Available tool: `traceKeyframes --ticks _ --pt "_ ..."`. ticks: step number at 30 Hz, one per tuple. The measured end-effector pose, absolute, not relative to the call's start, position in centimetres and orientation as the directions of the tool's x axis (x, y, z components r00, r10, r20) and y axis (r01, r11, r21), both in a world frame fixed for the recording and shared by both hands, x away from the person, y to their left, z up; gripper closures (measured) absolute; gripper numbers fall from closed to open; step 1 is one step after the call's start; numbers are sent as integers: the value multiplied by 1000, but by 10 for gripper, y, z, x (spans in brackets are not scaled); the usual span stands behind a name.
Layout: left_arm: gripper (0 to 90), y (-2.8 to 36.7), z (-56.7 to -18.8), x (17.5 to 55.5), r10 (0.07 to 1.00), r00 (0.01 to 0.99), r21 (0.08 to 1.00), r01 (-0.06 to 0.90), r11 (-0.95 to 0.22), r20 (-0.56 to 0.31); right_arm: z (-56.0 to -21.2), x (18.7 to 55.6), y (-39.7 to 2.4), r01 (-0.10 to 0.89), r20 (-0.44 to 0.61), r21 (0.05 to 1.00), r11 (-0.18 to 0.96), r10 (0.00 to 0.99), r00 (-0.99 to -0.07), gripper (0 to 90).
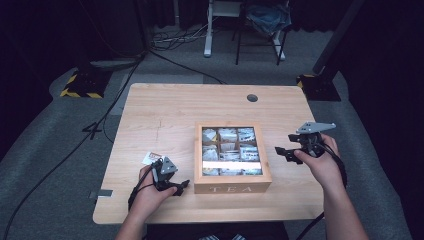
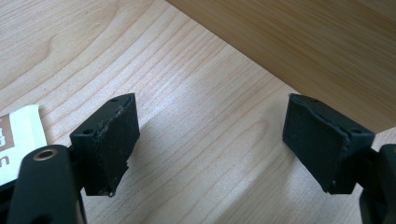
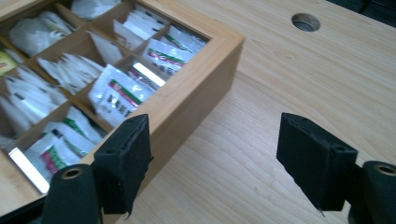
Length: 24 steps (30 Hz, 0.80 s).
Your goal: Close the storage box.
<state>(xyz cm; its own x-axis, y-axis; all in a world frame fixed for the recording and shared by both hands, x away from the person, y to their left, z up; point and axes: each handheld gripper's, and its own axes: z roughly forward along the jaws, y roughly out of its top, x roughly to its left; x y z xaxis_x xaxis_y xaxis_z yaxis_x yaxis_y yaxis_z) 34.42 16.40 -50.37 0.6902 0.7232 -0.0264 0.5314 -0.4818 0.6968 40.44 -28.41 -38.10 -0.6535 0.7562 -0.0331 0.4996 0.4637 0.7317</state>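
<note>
Closest to me in the high view are my two forearms coming up from the bottom edge. My left gripper (image 1: 181, 187) sits low on the table (image 1: 165, 112), jaws apart with nothing between them, aimed at the front left corner of the tea box (image 1: 233, 183). My right gripper (image 1: 286, 152) hangs just off the box's right side, jaws also spread and empty; it is near the wood but not touching it as far as I can tell.

The tea box stands near the middle of the table, towards my edge, with "TEA" lettered on its front wall. It has a glass-paned top with a bright strip of glare across it, and packets show in the compartments beneath.

The left gripper view gives me bare wood grain between its black pads (image 2: 114, 140), the box's darker side wall running across the upper right, and the corner of a tea packet (image 2: 18, 135) at the left edge. From above, that packet (image 1: 151, 158) lies on the table just behind my left hand, apart from the box.

The right gripper view gives what the overhead cannot: white sachets (image 3: 114, 93) with red and green print in the compartments, the box's corner just beside the left pad, and the round cable hole (image 3: 306, 22) far off across the table.

Beyond the table, cables (image 1: 120, 90) trail over the grey floor, and chair legs (image 1: 257, 40) stand well back. Nothing blocks either gripper from the box.
</note>
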Motion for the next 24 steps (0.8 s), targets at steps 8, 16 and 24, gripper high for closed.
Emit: traceKeyframes --ticks 8,16,24 --pt "193 164 -503 344 722 691 695 532 -484 -27 -394 416 -299 535 -14 737 413 801 -599 268" --pt "193 164 -504 345 724 690 697 533 -479 -30 -410 427 -313 566 18 737 369 827 -562 271" --pt "192 164 -504 345 724 689 697 534 -479 -30 -427 436 -322 578 6 736 353 851 -526 273"
